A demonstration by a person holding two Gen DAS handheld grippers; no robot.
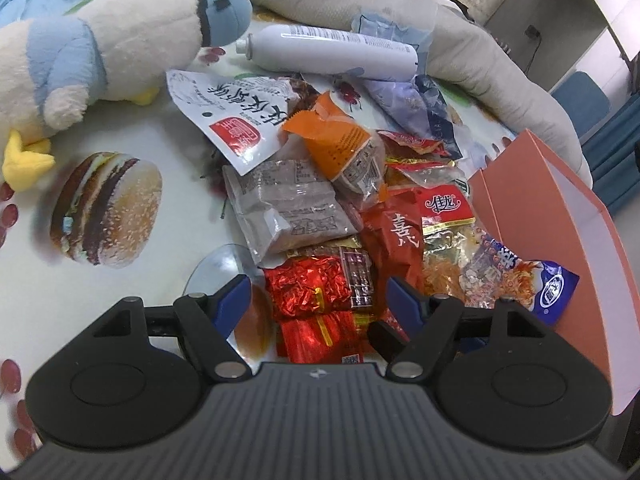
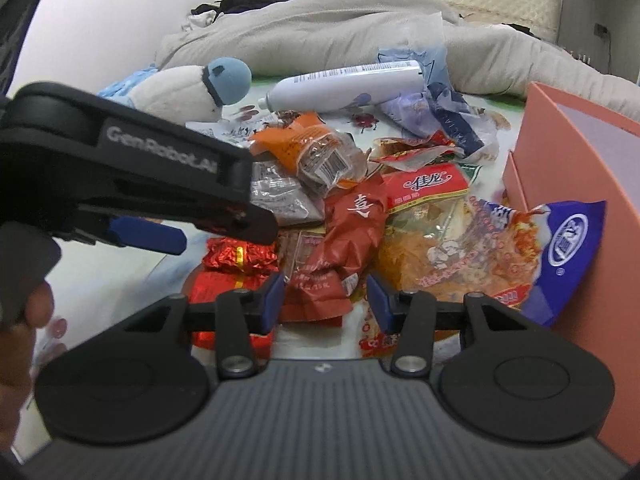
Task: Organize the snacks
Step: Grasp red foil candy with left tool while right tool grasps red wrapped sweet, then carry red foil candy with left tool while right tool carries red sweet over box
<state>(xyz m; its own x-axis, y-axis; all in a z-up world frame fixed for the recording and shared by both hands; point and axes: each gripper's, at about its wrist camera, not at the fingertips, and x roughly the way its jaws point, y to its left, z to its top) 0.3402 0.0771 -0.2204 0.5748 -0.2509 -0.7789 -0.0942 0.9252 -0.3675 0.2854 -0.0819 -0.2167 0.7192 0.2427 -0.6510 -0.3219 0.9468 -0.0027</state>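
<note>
Left wrist view: snack pile [image 1: 352, 208] heaped on a bed with a burger-printed sheet [image 1: 108, 216], just beside one salmon-pink box [image 1: 560, 200] at the right.
Counted items: one white pouch [image 1: 228, 116]; one orange packet [image 1: 336, 136]; one grey-brown packet [image 1: 288, 204]; two red foil packets [image 1: 308, 284]; one blue-ended shrimp-chip bag [image 1: 536, 280]; one white spray can [image 1: 332, 52]; one plush toy [image 1: 112, 52].
Left gripper [image 1: 318, 300]: jaws spread wide, holding nothing, poised over the red foil packets; contact cannot be told.
Right wrist view: same pile, with one dark red packet [image 2: 348, 240] and one clear red-topped bag [image 2: 428, 192]; shrimp-chip bag leans against the box.
Right gripper [image 2: 326, 300]: jaws parted, empty, flanking the near end of the dark red packet.
</note>
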